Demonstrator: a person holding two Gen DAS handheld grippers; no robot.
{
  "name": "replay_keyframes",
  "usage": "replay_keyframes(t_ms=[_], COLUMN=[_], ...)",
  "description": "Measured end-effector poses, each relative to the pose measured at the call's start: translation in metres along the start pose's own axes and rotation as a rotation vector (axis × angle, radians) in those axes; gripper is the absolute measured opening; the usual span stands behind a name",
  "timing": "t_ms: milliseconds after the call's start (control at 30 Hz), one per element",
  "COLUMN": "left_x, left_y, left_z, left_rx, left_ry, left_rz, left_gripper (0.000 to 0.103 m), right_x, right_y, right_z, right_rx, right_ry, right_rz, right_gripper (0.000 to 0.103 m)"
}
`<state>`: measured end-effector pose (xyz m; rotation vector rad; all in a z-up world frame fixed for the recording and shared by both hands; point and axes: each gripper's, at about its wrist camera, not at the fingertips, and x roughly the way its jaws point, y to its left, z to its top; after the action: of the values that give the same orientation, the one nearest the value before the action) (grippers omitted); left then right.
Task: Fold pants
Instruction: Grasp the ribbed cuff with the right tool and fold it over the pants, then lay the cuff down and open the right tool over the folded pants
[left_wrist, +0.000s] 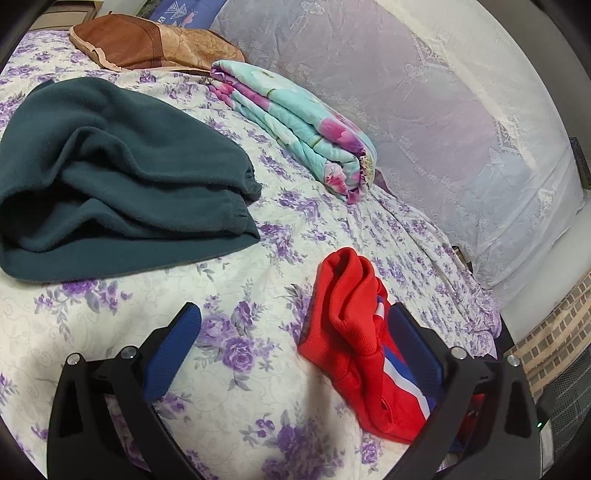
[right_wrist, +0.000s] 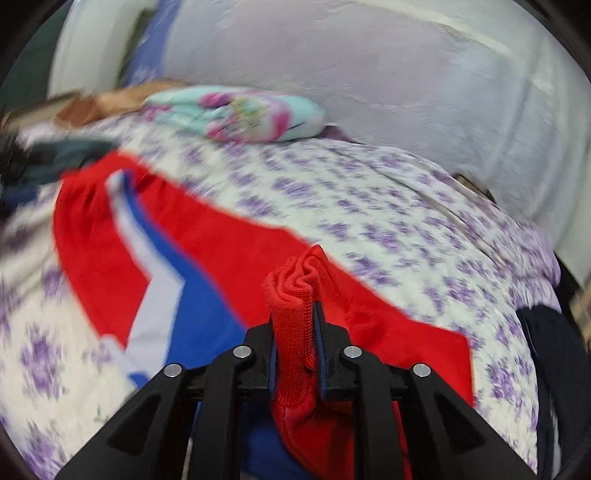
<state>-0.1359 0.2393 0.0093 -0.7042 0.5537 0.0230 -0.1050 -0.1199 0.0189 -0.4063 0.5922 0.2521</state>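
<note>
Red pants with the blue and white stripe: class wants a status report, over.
Right gripper shut on red striped fabric pants. Left gripper open, pants bunched against one finger. Dark green fleece garment lies apart; nothing blocking.

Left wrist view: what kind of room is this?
Most likely a bedroom: a bed under a purple-flowered white bedspread, a folded teal floral quilt beside a brown pillow, white lace curtain behind.
</note>
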Motion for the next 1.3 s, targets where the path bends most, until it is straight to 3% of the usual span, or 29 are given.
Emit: replay_keyframes(t_ms=[167,233,267,300,400,500,600,667,800,933,1033,1100,1133,1200,1300], left_x=[0.0,0.0,0.0,0.001,0.001,0.0,0.0,0.001,0.001,0.001,0.001,0.002,0.002,0.003,0.003], left_y=[0.0,0.0,-0.001,0.0,0.0,0.0,0.0,0.0,0.0,0.0,0.0,-0.001,0.0,0.0,0.0], left_z=[0.0,-0.001,-0.001,0.0,0.0,0.0,0.0,0.0,0.0,0.0,0.0,0.0,0.0,0.0,0.0], left_rx=[-0.002,-0.004,-0.005,-0.005,-0.005,-0.004,-0.004,-0.004,-0.002,0.001,-0.001,0.001,0.003,0.005,0.007], left_ry=[-0.001,-0.002,-0.002,-0.001,-0.001,-0.002,-0.001,-0.001,0.0,0.002,0.001,0.004,0.006,0.007,0.011], left_rz=[-0.002,-0.003,-0.003,-0.004,-0.005,-0.005,-0.005,-0.004,-0.003,0.001,0.0,0.003,0.003,0.004,0.006], left_gripper=[0.098,0.098,0.098,0.098,0.098,0.098,0.098,0.098,0.098,0.098,0.098,0.098,0.098,0.098,0.098], right_x=[-0.003,0.001,0.003,0.002,-0.016,-0.044,-0.055,-0.037,0.03,0.027,0.002,-0.004,0.0,0.026,0.017], right_y=[0.001,0.005,0.011,0.018,0.026,0.007,-0.021,-0.031,-0.02,-0.034,-0.028,-0.02,-0.016,-0.006,-0.014], right_z=[0.003,0.003,0.001,-0.001,-0.002,0.004,0.014,0.015,-0.009,-0.003,-0.002,-0.002,-0.003,-0.01,-0.005], right_rx=[0.025,0.01,-0.011,-0.034,-0.061,0.036,0.146,0.173,0.15,0.233,0.235,0.213,0.192,0.159,0.194], right_ry=[0.014,0.034,0.055,0.062,0.015,-0.074,-0.143,-0.101,0.142,0.147,0.057,0.045,0.064,0.162,0.143], right_rz=[0.058,0.081,0.11,0.13,0.156,0.203,0.117,0.028,0.072,0.116,0.104,0.118,0.119,0.134,0.144], right_gripper=[0.024,0.04,0.057,0.061,0.06,0.06,0.06,0.06,0.061,0.063,0.064,0.067,0.069,0.083,0.083])
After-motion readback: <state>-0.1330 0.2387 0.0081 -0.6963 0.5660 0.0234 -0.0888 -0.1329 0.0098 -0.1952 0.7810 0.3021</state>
